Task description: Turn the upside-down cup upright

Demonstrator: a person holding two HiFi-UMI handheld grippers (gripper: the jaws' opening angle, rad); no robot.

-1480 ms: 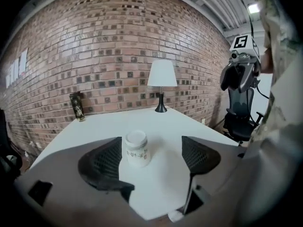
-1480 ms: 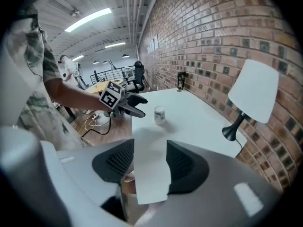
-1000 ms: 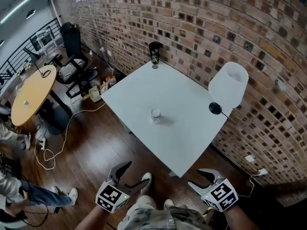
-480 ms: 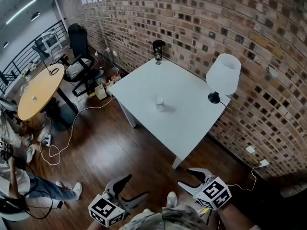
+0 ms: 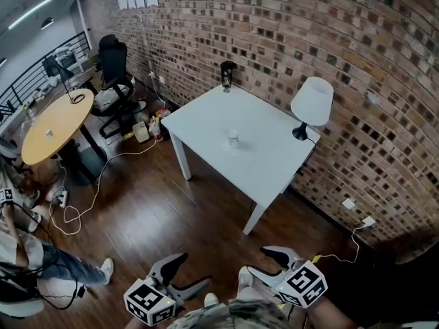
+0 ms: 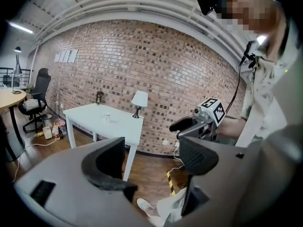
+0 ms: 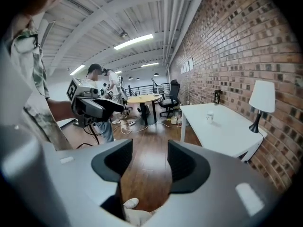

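Note:
A small pale cup [image 5: 233, 138] stands alone near the middle of the white square table [image 5: 206, 118]. It is too far off to tell which way up it is. Both grippers hang over the wooden floor, well short of the table. My left gripper [image 5: 192, 271] is at the bottom left; its jaws are closing with nothing between them. My right gripper [image 5: 261, 262] is open and empty at the bottom right. The left gripper view shows the cup [image 6: 107, 118] far beyond my left gripper [image 6: 151, 157]. In the right gripper view the cup [image 7: 209, 117] sits far past my right gripper [image 7: 144, 162].
A white-shaded lamp [image 5: 311, 105] stands at the table's right corner and a dark vessel [image 5: 227, 75] at its far corner, against the brick wall. A round wooden table [image 5: 55, 125], an office chair [image 5: 113, 67], cables on the floor and a person [image 5: 20, 252] are at the left.
The view has backed away from the table, which now looks smaller and farther off. Both grippers have drawn back with it. The left jaws stand a little narrower.

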